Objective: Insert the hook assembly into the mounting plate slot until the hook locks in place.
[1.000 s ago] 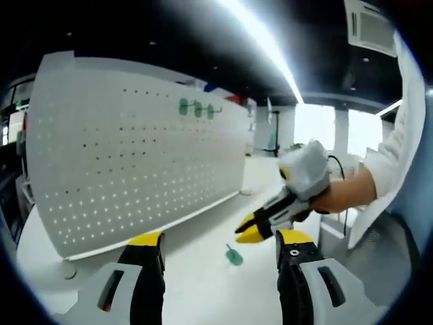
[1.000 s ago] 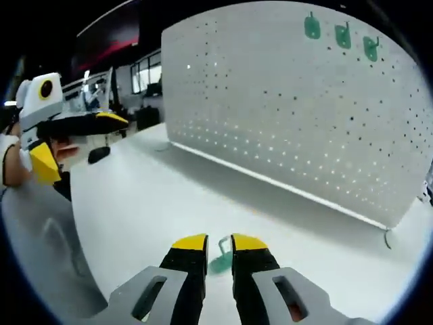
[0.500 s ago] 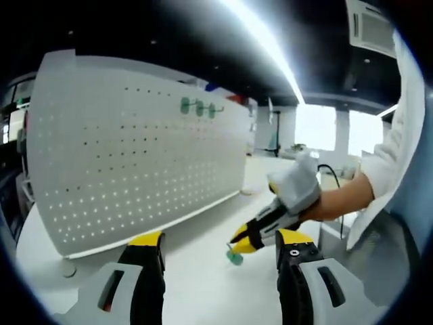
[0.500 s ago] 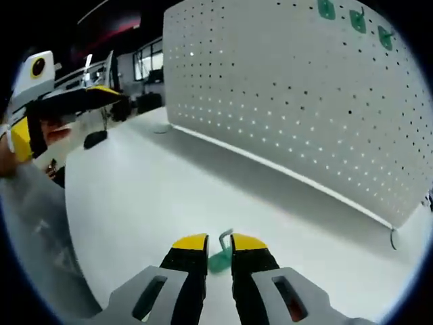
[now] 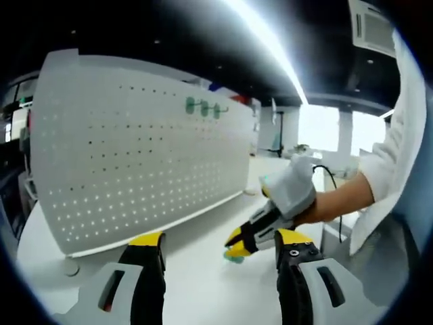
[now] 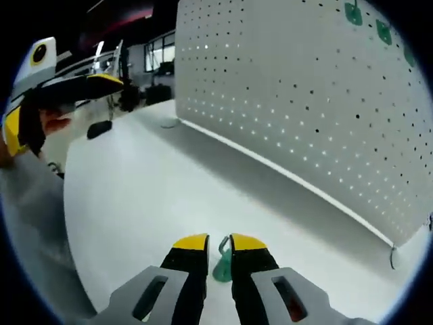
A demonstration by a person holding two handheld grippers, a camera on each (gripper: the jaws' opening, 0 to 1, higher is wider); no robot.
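The right hand-held gripper (image 6: 218, 245) has its yellow-tipped jaws pressed close on a small green hook (image 6: 222, 264). The hook sits between the jaw tips, low over the white surface (image 6: 155, 196), and its thin bent end sticks up above them. In the left gripper view, this same right hand-held gripper (image 5: 238, 246) comes in from the right, held by a hand in a white glove (image 5: 292, 189), with a bit of green showing at its tips.

The left hand-held gripper (image 5: 220, 242) has its jaws spread wide apart, with nothing between them. It hangs over the near part of the surface (image 5: 196, 284). In the right gripper view it shows far off on the left (image 6: 67, 88).

Past both grippers stands a big white pegboard (image 6: 311, 115) full of small holes. It stands upright on the surface, a little way behind the hook. High up on the pegboard (image 5: 135, 149), three more green hooks (image 5: 203, 107) hang in a short row, side by side.

A person's white sleeve (image 5: 399, 156) shows at the right edge of the left gripper view.
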